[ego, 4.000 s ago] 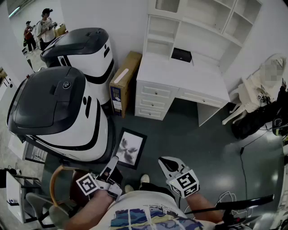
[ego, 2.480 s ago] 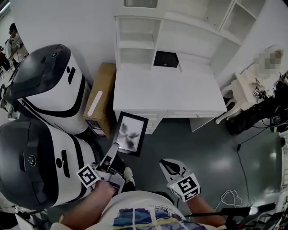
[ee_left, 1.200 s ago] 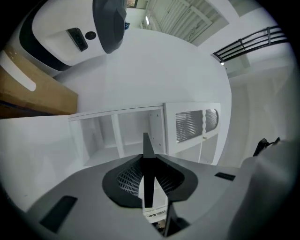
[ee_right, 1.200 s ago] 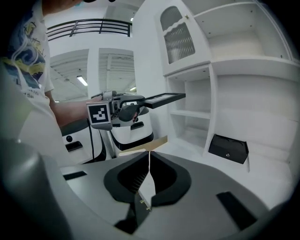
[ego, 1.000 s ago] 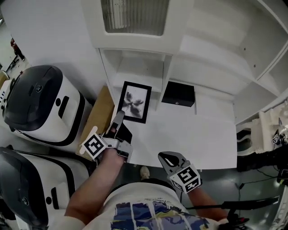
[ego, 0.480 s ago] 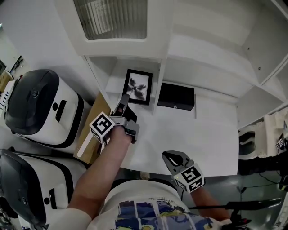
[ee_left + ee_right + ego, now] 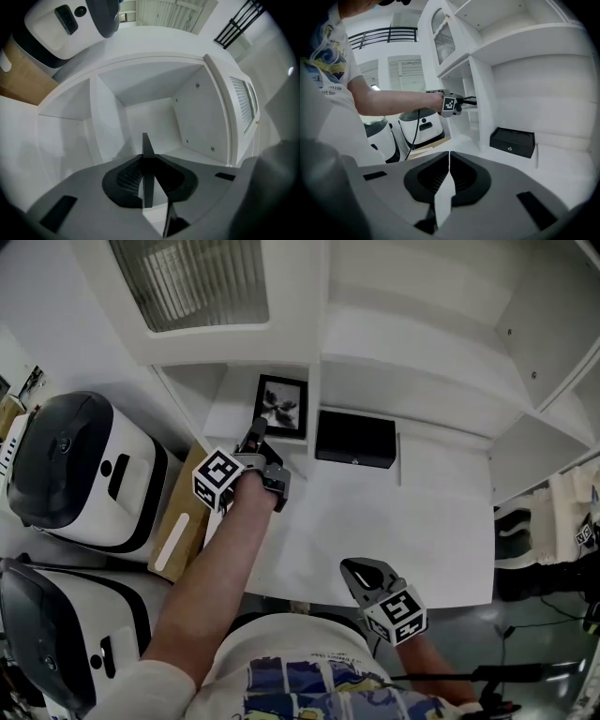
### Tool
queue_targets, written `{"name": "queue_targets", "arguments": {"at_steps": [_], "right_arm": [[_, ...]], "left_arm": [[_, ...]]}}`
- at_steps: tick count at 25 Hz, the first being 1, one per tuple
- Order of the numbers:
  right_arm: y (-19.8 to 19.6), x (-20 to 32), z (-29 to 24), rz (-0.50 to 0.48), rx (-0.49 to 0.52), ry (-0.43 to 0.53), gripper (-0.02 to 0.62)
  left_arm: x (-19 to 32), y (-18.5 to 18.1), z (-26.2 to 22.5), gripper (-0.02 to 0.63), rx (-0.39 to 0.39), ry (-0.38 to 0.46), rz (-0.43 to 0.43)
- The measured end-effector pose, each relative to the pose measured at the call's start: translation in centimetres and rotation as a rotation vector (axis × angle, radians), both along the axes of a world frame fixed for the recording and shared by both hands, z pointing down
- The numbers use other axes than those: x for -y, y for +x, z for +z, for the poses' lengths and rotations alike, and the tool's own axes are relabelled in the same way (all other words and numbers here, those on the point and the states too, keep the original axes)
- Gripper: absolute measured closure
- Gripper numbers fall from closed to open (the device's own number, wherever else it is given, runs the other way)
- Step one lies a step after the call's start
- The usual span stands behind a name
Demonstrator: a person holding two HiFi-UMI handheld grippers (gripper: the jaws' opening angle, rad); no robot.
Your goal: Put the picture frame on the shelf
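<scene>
The black picture frame, with a dark flower print, stands inside the lower left compartment of the white shelf unit. My left gripper is shut on the frame's near edge. In the left gripper view the frame shows edge-on between the jaws of the left gripper, and the compartment's back wall lies ahead. My right gripper hangs over the desk's front edge, shut and empty. In the right gripper view its jaws meet with nothing between them.
A black box sits on the white desk top, just right of the compartment's divider. A louvred cabinet door hangs above. Left of the desk are a cardboard box and two large white-and-black machines.
My left gripper has carried the frame up from near the floor, over the desk and into the left shelf compartment. The right gripper has stayed low by the desk front.
</scene>
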State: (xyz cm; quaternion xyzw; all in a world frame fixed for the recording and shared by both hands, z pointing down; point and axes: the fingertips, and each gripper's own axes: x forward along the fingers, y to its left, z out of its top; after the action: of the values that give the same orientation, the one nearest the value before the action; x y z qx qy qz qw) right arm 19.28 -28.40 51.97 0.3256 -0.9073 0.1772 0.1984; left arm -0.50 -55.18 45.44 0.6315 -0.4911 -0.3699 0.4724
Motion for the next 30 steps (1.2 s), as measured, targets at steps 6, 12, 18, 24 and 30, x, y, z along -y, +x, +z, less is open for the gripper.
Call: {"name": "queue_targets", "arguments": {"at_steps": [6, 12, 18, 24, 30], "right_arm": [[1.3, 0.1, 0.1, 0.024, 0.018, -0.002, 0.565], [1.4, 0.0, 0.1, 0.033, 0.035, 0.002, 0.565], [1.5, -0.1, 0.3, 0.040, 0.047, -0.001, 0.565], [1.9, -0.4, 0.4, 0.066, 0.050, -0.012, 0.565], [1.4, -0.1, 0.3, 0.062, 0.041, -0.014, 0.565]], "left_arm": [[1.1, 0.8, 0.5, 0.528, 0.055, -0.025, 0.009], [1.4, 0.8, 0.6, 0.528, 0.118, -0.037, 0.016], [1.8, 1.0, 0.8, 0.517, 0.249, -0.065, 0.046], [1.9, 1.3, 0.9, 0.489, 0.423, -0.077, 0.092], [2.1, 2.0, 1.1, 0.453, 0.599, -0.100, 0.144]]}}
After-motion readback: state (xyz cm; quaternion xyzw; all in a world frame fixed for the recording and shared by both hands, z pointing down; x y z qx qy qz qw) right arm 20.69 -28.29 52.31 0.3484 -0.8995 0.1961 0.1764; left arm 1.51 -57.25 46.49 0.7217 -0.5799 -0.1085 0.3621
